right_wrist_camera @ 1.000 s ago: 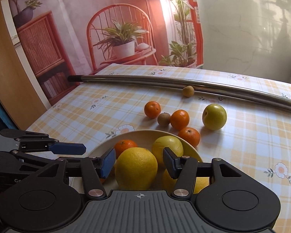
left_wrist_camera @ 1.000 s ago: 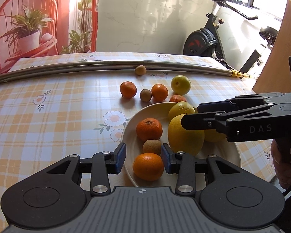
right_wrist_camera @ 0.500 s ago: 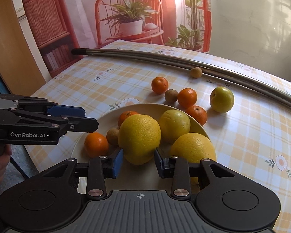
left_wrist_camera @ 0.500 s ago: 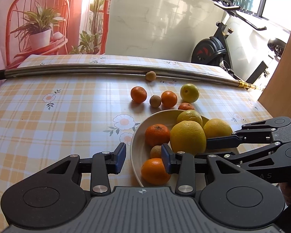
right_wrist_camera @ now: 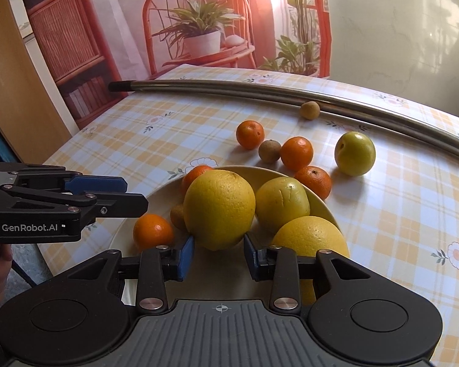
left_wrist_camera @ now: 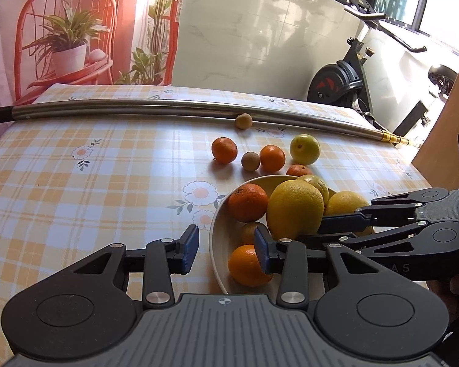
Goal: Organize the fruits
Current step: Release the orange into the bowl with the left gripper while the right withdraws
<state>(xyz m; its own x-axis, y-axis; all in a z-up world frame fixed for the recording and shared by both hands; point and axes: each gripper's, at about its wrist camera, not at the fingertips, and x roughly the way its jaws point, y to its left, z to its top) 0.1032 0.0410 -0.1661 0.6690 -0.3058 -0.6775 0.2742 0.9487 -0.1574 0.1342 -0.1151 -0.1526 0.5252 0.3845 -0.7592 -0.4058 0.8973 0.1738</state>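
My right gripper (right_wrist_camera: 218,257) is shut on a large yellow orange (right_wrist_camera: 218,211) at the front of the cream bowl (right_wrist_camera: 319,203). In the left wrist view its fingers (left_wrist_camera: 345,217) reach in from the right to that orange (left_wrist_camera: 294,209). The bowl (left_wrist_camera: 213,229) also holds two more yellow fruits (right_wrist_camera: 281,200), two tangerines (left_wrist_camera: 248,202) and a small brown fruit (left_wrist_camera: 248,232). My left gripper (left_wrist_camera: 226,250) is open and holds nothing; the bowl's left rim lies between its pads, and a tangerine (left_wrist_camera: 249,265) sits by the right pad.
Loose on the checked tablecloth beyond the bowl lie three tangerines (left_wrist_camera: 224,150), a yellow-green fruit (left_wrist_camera: 304,149) and a small brown fruit (left_wrist_camera: 250,161). Another brown fruit (left_wrist_camera: 243,121) rests against a long metal pipe (left_wrist_camera: 137,110). An exercise bike (left_wrist_camera: 339,85) stands past the table's far right corner.
The right gripper's pads have closed from wide open onto the large yellow orange. The left gripper has drifted left, from over the bowl's fruit to its left rim, staying open.
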